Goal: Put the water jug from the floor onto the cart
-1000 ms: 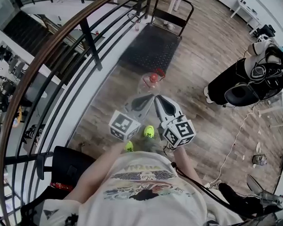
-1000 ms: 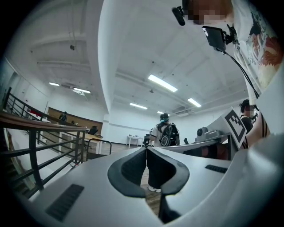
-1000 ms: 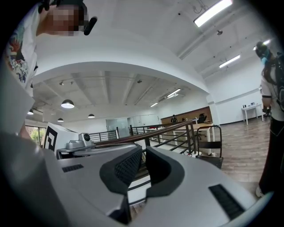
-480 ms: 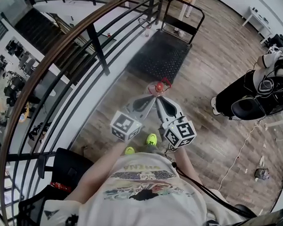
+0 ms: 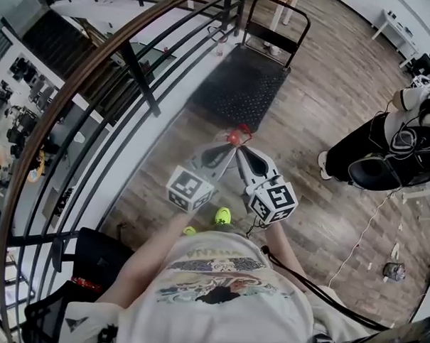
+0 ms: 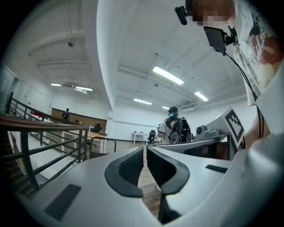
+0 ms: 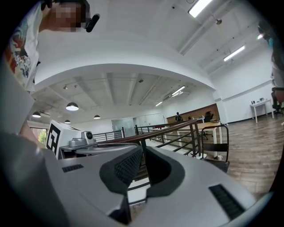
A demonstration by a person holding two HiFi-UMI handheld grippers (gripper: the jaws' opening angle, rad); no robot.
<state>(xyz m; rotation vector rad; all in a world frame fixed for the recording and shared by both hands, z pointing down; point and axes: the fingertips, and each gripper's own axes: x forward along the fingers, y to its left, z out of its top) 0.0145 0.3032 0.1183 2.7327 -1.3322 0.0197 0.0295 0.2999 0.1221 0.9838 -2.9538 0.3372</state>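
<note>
Reaching the cart (image 5: pixel 237 79) is judged to be the step in hand: its bare black deck lies ahead of both pairs of jaws, with its handle at the far end and the railing (image 5: pixel 134 64) off to their left. The water jug (image 5: pixel 236 137) is shown only by its red cap, right at the jaw tips, over the wooden floor and short of the deck; whether it is gripped cannot be told. The left gripper (image 5: pixel 223 150) and right gripper (image 5: pixel 243 153) are held side by side, tips converging. Each pair of jaws is drawn almost together, and nothing is seen between them. The tips should be held level, and the jug set down well inside the deck edge.
</note>
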